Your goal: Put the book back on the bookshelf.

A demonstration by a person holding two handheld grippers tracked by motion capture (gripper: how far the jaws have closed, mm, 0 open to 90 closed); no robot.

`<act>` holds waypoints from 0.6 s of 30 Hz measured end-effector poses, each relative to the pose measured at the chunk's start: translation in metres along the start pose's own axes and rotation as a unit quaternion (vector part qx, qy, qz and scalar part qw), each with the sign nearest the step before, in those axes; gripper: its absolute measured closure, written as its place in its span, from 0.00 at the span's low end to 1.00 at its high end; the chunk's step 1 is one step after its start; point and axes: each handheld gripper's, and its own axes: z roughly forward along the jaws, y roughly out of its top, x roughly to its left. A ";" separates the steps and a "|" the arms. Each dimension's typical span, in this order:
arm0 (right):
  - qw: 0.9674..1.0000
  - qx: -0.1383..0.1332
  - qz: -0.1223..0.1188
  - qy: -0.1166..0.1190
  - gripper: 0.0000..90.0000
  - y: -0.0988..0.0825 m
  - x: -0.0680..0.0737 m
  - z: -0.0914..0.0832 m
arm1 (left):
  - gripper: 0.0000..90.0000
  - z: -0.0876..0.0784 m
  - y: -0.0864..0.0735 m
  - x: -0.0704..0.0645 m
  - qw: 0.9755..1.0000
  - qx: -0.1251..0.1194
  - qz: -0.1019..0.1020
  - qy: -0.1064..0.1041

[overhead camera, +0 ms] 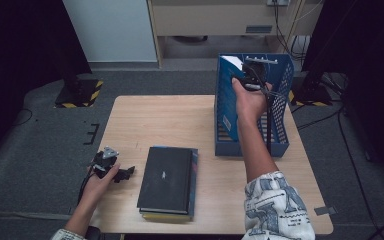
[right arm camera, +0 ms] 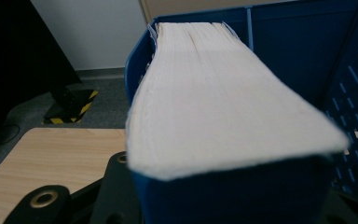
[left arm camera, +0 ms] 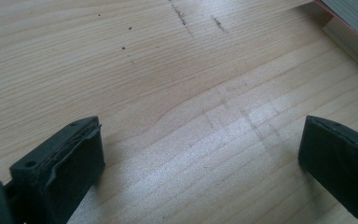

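Black jaws of the left gripper (left arm camera: 200, 158) stand wide apart over bare wood in its own view, nothing between them; from above it idles at about 8 o'clock on the table (overhead camera: 130, 115).

At 2 o'clock the right gripper (overhead camera: 253, 76) is clamped on a thick blue-covered book (right arm camera: 223, 107), holding it upright inside the blue file rack (overhead camera: 280, 142) near the rack's left wall. To do this well, keep the book vertical, lower it until its bottom edge sits on the rack floor, and only then let the jaws part.

Only the right gripper view reveals the cream page edges and the grip; the high view hides these behind the hand. The high view, in turn, gives the stack of books (overhead camera: 167, 182) lying flat at 6 o'clock, black one on top.
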 end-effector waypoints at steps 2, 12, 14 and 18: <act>1.000 0.002 0.001 0.001 0.67 -0.002 -0.001 0.002 | 0.00 0.000 0.000 0.000 1.000 0.000 0.000 0.000; 1.000 0.007 0.004 -0.003 0.67 -0.010 -0.001 0.008 | 0.00 0.000 0.000 0.000 1.000 -0.001 0.001 -0.001; 1.000 0.007 0.003 -0.004 0.67 -0.011 -0.001 0.009 | 0.00 0.000 0.000 0.000 1.000 -0.001 0.001 -0.001; 1.000 0.007 0.002 -0.002 0.67 -0.013 0.000 0.010 | 0.00 0.001 0.000 -0.001 1.000 -0.001 0.002 -0.002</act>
